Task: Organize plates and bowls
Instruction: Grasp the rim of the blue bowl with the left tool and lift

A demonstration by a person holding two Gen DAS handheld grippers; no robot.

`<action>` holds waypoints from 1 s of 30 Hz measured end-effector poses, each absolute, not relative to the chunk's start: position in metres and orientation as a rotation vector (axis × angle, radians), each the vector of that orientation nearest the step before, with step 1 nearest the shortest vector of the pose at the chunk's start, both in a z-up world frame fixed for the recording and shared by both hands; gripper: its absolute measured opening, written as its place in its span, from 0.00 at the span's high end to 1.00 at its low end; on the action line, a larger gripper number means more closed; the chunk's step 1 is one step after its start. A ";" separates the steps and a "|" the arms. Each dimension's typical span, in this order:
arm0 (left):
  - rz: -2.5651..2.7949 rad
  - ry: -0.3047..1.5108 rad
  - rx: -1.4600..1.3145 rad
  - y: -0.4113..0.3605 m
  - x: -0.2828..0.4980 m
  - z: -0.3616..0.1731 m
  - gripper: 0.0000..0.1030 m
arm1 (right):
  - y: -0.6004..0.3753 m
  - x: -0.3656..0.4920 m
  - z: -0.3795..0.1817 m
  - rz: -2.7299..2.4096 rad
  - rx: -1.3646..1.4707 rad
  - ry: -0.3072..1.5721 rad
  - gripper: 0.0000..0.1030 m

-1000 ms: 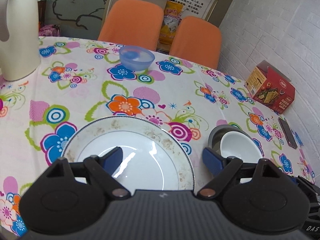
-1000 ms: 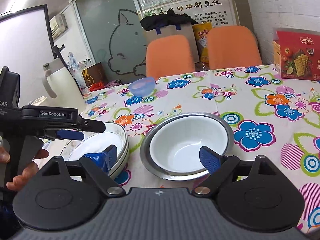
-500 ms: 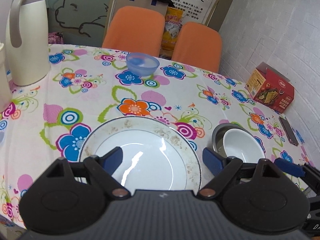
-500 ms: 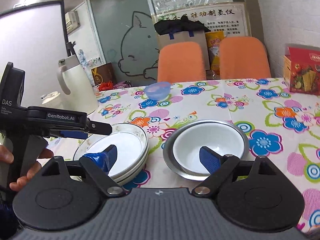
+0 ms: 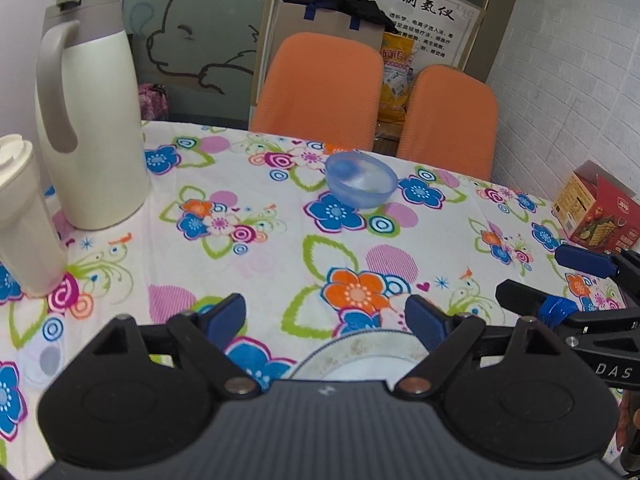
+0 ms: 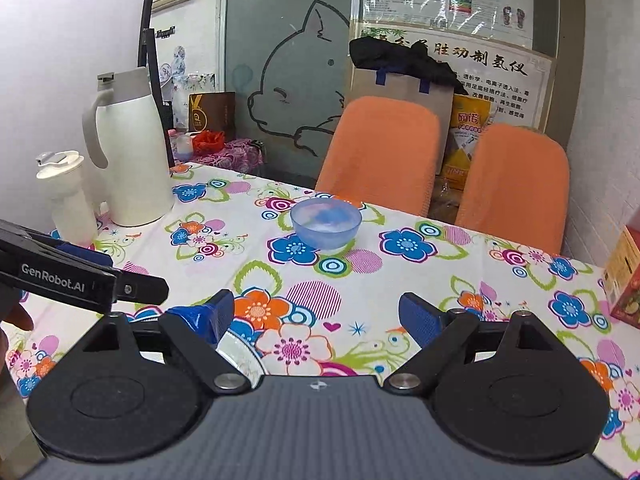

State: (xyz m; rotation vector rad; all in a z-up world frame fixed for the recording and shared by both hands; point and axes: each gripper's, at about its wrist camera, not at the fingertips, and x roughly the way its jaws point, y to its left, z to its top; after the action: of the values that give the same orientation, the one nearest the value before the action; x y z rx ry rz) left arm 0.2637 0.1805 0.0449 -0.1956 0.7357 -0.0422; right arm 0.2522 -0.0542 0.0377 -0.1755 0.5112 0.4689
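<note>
Left claw (image 5: 325, 317): jaws wide apart, blue pads clear of everything, nothing between them. It hangs above the counter (image 5: 280, 248), over the floral cloth.

Right claw (image 6: 316, 316): jaws likewise spread, nothing gripped. Blue tape is wrapped on its left pad. In the left wrist view this claw shows at the right edge; in the right wrist view the left claw's body shows at the left edge, with part of a hand behind it.

White plate (image 5: 360, 354): on the counter directly below the left claw. Only its speckled far rim shows, beneath the right pad and mostly hidden by the claw's body. In the right wrist view a sliver of rim (image 6: 240, 354) shows beside the taped pad; probably the same plate, though too little is visible to be sure.

Blue translucent bowl (image 5: 361, 185): upright on the far side of the counter, well apart from both claws, in front of two orange chairs (image 5: 320, 88).

Cream jug (image 5: 90, 120) stands at the counter's far left, with a smaller white lidded cup (image 5: 24, 216) just beside it. Red carton (image 5: 596, 216) sits at the right edge by the wall.
</note>
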 end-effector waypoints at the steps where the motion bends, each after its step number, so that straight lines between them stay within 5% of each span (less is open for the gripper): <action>1: -0.038 0.738 -0.190 0.184 0.272 0.047 0.15 | -0.050 0.260 0.039 0.471 -0.185 0.513 0.26; 18: -0.069 0.803 -0.133 0.191 0.469 0.043 0.15 | -0.008 0.404 0.037 0.500 -0.360 0.566 0.26; 30: -0.116 0.913 -0.220 0.184 0.559 -0.011 0.15 | 0.000 0.465 -0.023 0.613 -0.287 0.745 0.26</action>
State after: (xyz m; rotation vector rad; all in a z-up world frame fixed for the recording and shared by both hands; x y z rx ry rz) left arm 0.5589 0.1835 -0.0107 -0.2202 0.9126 -0.1160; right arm 0.4647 0.0002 -0.0226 -0.2866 0.7454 0.6127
